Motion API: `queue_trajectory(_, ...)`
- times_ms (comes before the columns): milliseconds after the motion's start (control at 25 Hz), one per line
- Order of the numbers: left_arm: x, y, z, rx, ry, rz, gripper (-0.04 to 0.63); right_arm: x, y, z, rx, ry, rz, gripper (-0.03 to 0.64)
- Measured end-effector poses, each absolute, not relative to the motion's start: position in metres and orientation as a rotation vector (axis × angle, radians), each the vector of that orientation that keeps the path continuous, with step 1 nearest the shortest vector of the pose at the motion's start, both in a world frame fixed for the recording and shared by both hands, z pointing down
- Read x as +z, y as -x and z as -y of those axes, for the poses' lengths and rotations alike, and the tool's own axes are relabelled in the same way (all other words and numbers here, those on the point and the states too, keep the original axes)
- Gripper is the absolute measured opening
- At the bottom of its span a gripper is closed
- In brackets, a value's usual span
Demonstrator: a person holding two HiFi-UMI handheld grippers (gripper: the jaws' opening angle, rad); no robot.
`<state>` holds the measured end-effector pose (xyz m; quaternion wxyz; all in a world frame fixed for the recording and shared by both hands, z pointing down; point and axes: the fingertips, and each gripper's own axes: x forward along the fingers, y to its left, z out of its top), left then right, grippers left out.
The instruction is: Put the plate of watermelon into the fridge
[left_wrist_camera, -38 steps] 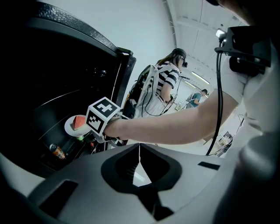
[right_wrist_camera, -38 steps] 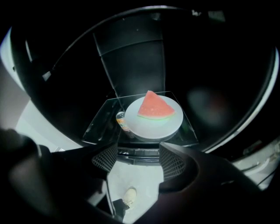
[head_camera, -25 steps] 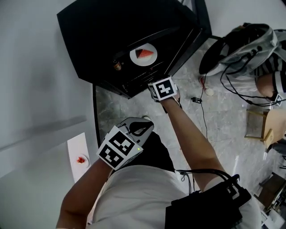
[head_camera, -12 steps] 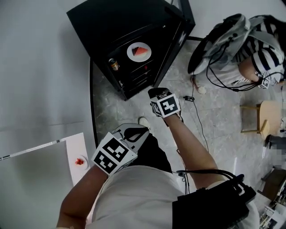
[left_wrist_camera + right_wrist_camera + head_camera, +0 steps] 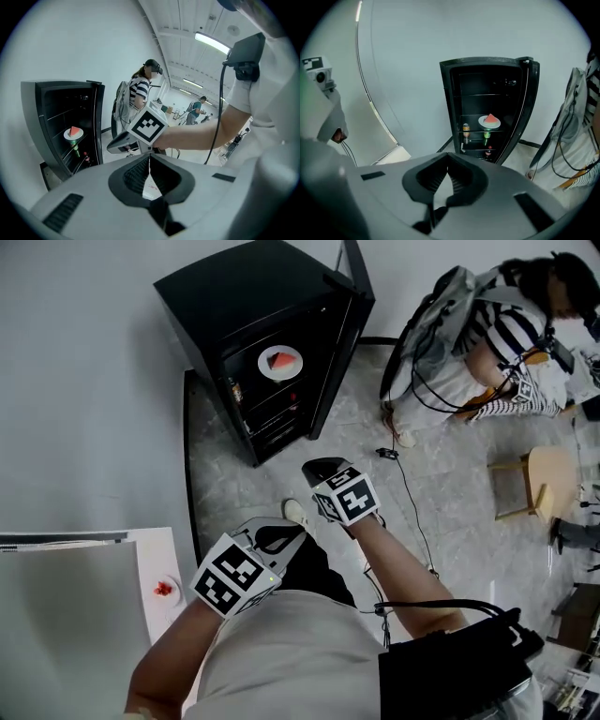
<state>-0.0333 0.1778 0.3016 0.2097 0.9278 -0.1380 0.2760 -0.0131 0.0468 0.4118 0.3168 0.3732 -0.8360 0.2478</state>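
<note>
The white plate of watermelon (image 5: 279,362) rests on a shelf inside the black fridge (image 5: 234,296), whose door (image 5: 349,324) stands open. The right gripper view shows the plate (image 5: 489,121) on the middle shelf, well ahead of the jaws. My right gripper (image 5: 315,469) hangs over the floor in front of the fridge, shut and empty. My left gripper (image 5: 292,532) is held closer to my body, also shut with nothing in it. In the left gripper view the right gripper (image 5: 123,140) points at the fridge and the plate (image 5: 73,133).
Bottles (image 5: 466,131) stand on the fridge shelves below the plate. A person in a striped top (image 5: 506,329) crouches at the right, near a wooden stool (image 5: 548,479). A cable (image 5: 412,498) trails across the marble floor. A white table (image 5: 84,615) with a small dish (image 5: 166,589) is at lower left.
I have backed away from the fridge, which now looks smaller and farther. My right gripper has drawn back from the fridge's front to over the floor. The plate stays on its shelf.
</note>
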Motion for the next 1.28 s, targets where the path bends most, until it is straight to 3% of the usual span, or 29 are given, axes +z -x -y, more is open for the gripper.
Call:
queue_trajectory(680, 0.279, 0.079, -0.270, 0.701, -2.592, 0.438, 0.014, 0.343, 0.033, -0.208, 0.509, -0.914, 2.257, 0.015)
queue_trajectory(1280, 0.299, 0.121, -0.294, 0.650, -2.517, 0.513, 0.014, 0.330, 0.071, -0.255, 0.409, -0.810, 2.278, 0.014)
